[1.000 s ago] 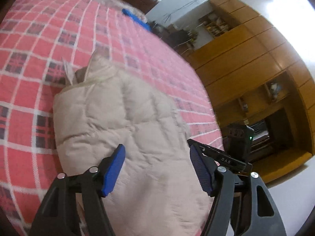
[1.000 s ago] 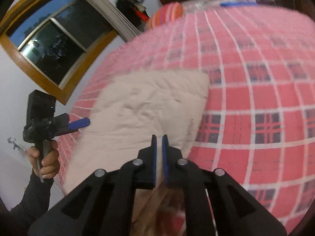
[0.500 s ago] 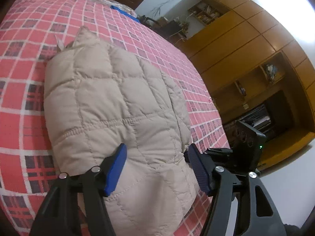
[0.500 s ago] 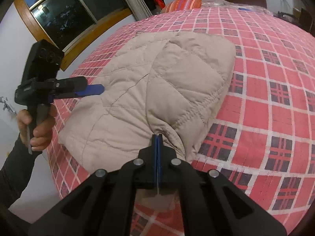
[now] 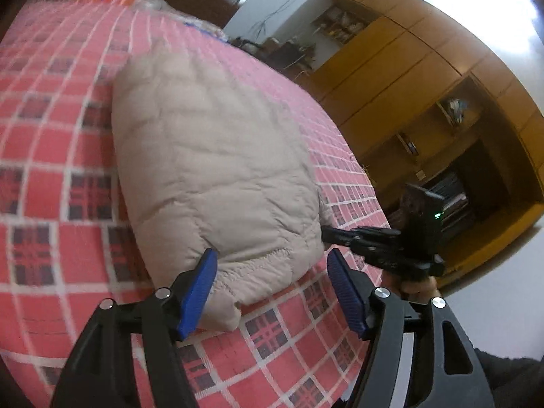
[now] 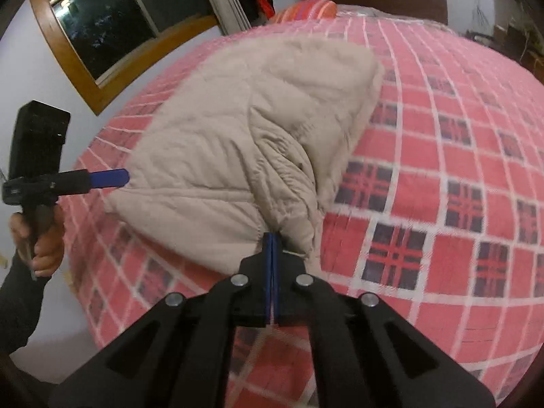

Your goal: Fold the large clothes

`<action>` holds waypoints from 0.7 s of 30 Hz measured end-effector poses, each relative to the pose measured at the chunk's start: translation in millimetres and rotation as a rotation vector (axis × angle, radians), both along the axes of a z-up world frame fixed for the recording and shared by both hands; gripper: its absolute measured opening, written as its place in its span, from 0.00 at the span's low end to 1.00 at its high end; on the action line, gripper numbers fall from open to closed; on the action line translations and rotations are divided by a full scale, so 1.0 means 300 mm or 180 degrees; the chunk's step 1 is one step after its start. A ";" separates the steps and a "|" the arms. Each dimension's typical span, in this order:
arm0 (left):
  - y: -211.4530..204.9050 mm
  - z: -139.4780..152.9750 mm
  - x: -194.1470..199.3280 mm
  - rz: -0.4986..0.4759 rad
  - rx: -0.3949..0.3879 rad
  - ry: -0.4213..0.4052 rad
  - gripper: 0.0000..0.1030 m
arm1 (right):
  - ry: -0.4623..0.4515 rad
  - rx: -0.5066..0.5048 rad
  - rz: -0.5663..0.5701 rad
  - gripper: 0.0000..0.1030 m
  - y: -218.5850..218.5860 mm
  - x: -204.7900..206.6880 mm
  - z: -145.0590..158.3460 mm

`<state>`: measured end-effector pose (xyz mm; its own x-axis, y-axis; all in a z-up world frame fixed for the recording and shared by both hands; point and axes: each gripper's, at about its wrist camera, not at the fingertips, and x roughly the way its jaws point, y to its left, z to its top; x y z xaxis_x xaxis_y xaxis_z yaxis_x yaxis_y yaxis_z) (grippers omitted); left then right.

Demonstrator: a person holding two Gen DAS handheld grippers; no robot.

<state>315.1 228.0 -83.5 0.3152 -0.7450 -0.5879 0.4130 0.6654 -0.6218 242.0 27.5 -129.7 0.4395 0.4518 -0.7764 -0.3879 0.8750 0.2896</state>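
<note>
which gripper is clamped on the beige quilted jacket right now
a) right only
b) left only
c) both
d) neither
a: the right gripper has its jaws pressed together on the near edge of the beige quilted jacket, while the left gripper has its jaws spread wide with nothing pinched between them.

A beige quilted jacket [image 5: 210,156] lies on a bedspread [image 5: 61,156] checked in red and white with dark navy plaid squares. Each black hand-held gripper carries blue pads [image 5: 197,282]. Beyond the right hand-held gripper [image 6: 272,241], an orange-striped pillow [image 6: 306,8] and a brown-framed window [image 6: 112,23].
</note>
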 end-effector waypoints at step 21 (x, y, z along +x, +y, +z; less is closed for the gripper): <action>0.002 0.206 -0.658 0.1110 0.1520 -0.0759 0.96 | -0.0731 -0.0567 -0.1076 0.97 0.117 -0.645 0.268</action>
